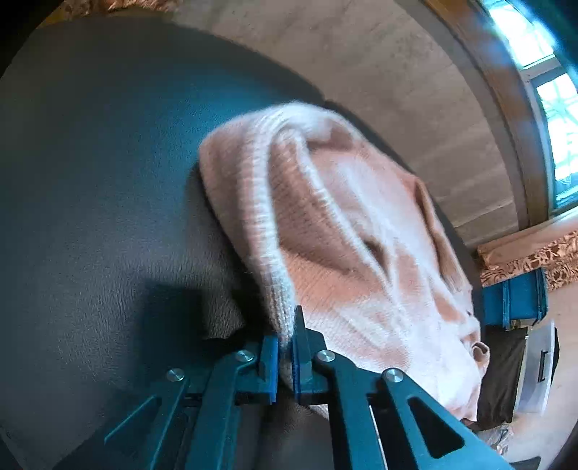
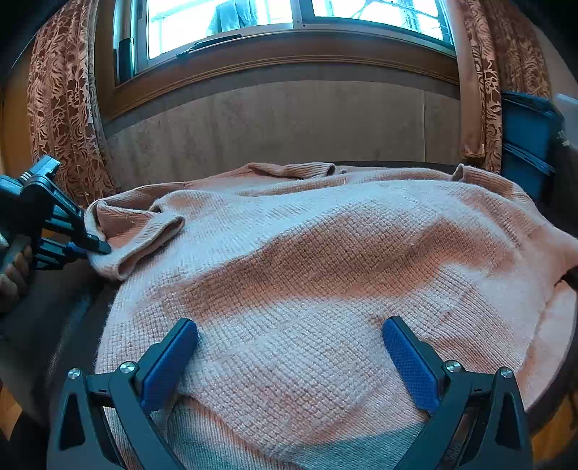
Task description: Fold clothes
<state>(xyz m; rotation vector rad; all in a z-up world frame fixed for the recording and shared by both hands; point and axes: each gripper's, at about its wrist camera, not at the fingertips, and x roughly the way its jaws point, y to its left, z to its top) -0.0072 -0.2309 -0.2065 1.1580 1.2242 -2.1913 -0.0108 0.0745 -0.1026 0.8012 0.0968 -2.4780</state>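
Closest to my left lens, the left gripper (image 1: 285, 347) has its fingers pinched together on the ribbed hem edge of the pink sweater (image 1: 343, 235), at about six o'clock in that view. I judge the pinch is there so that side flap can be lifted and carried across the body for a fold. From the right wrist view the same gripper (image 2: 95, 247) bites the rolled sleeve end at nine o'clock, with a hand (image 2: 12, 274) behind it. My right gripper (image 2: 289, 356) hangs just over the near part of the sweater (image 2: 307, 260), fingers wide apart and gripping nothing; I judge it waits to pin or take the cloth. Spread over the dark round table (image 1: 90, 180), the sweater runs toward twelve o'clock, under the window (image 2: 289, 14). I can read no label, brand or writing anywhere.
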